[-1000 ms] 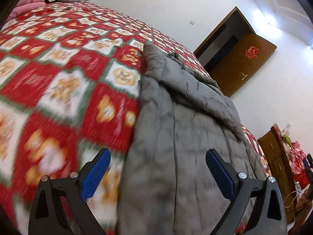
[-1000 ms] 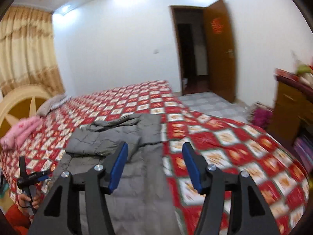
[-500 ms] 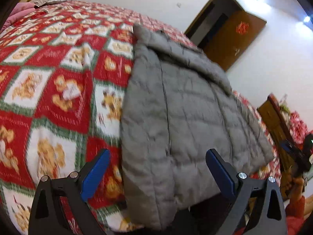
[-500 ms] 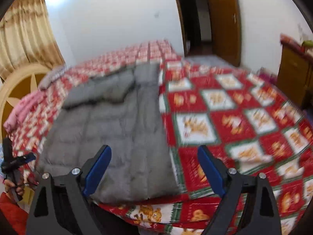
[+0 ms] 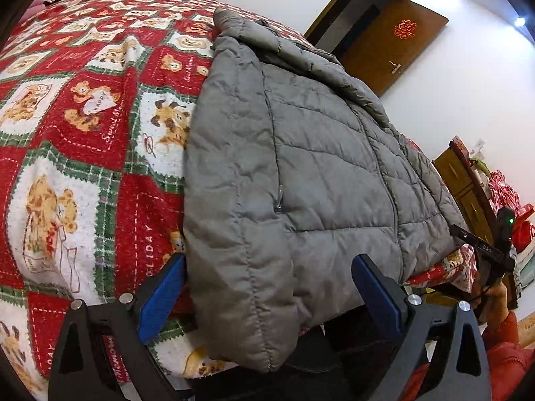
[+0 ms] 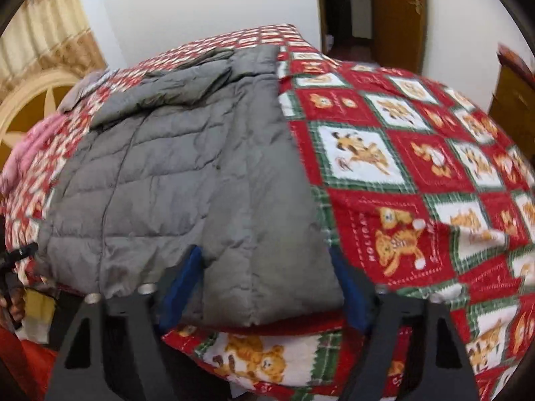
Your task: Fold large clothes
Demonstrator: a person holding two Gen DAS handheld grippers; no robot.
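A grey quilted jacket (image 5: 317,167) lies flat on the bed with its hem at the near edge and a sleeve folded across its top. My left gripper (image 5: 267,287) is open, and the jacket's left hem corner hangs between its blue pads (image 5: 160,297). In the right wrist view the jacket (image 6: 187,173) fills the middle. My right gripper (image 6: 265,274) straddles the right hem corner. Its jaws are closing and the fabric between them is not squeezed. Each gripper also shows at the edge of the other view, the right gripper (image 5: 495,250) and the left gripper (image 6: 20,254).
A red, white and green bear-print blanket (image 5: 83,133) covers the bed. Pink bedding (image 6: 20,153) and a curved headboard (image 6: 36,100) lie at the left. A brown door (image 5: 394,43) and a wooden cabinet (image 5: 468,183) stand beyond the bed. A red sleeve (image 5: 508,351) is at bottom right.
Both grippers have dropped and tipped down toward the jacket's hem at the near bed edge. The right jaws spread wide, then narrowed around the hem corner.
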